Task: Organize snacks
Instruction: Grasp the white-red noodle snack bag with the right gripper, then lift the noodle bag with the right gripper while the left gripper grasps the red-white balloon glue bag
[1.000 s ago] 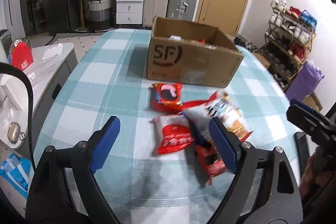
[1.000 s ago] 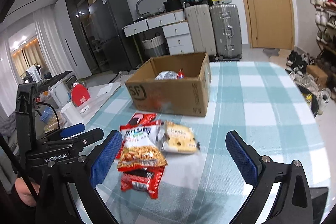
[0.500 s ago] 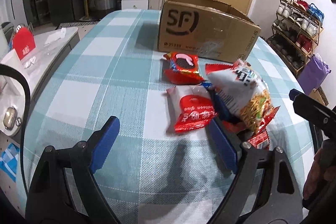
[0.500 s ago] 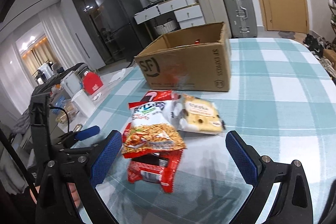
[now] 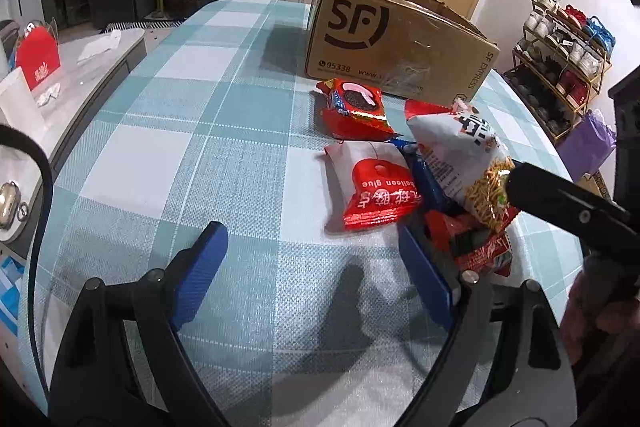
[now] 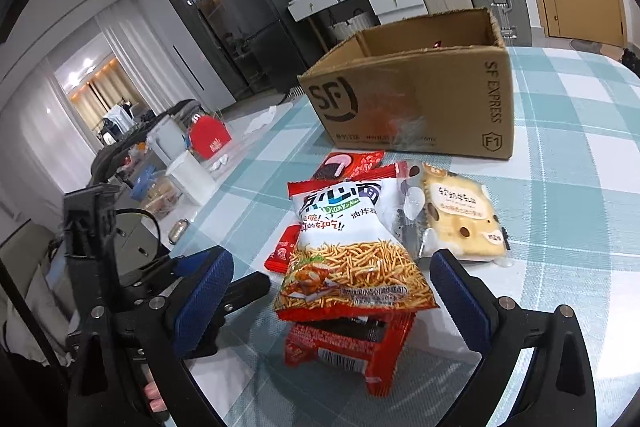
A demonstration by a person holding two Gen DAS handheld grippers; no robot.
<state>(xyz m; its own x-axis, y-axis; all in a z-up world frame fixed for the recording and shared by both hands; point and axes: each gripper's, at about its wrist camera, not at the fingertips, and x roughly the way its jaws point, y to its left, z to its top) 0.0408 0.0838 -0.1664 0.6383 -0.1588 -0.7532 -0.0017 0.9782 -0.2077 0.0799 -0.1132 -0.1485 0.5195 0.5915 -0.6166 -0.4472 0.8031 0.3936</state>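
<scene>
Several snack packs lie in a pile on the checked tablecloth in front of an open cardboard box (image 5: 396, 43) (image 6: 416, 99). A white and red noodle snack bag (image 6: 352, 247) (image 5: 460, 163) lies on top of a red pack (image 6: 352, 351). Beside it are a red cookie pack (image 5: 354, 105), a red and white pack (image 5: 374, 187) and a yellow cake pack (image 6: 460, 215). My left gripper (image 5: 316, 275) is open and empty, just before the red and white pack. My right gripper (image 6: 332, 299) is open, its fingers on either side of the noodle bag's near end.
A grey side cabinet (image 5: 60, 75) with a red card and small items stands left of the table. Drawers, suitcases and a door are at the back. A shoe rack (image 5: 560, 63) stands to the right. The table edge runs close on the right.
Both grippers have moved down and forward toward the snack pile. The right gripper now straddles the noodle bag. Both stay open.
</scene>
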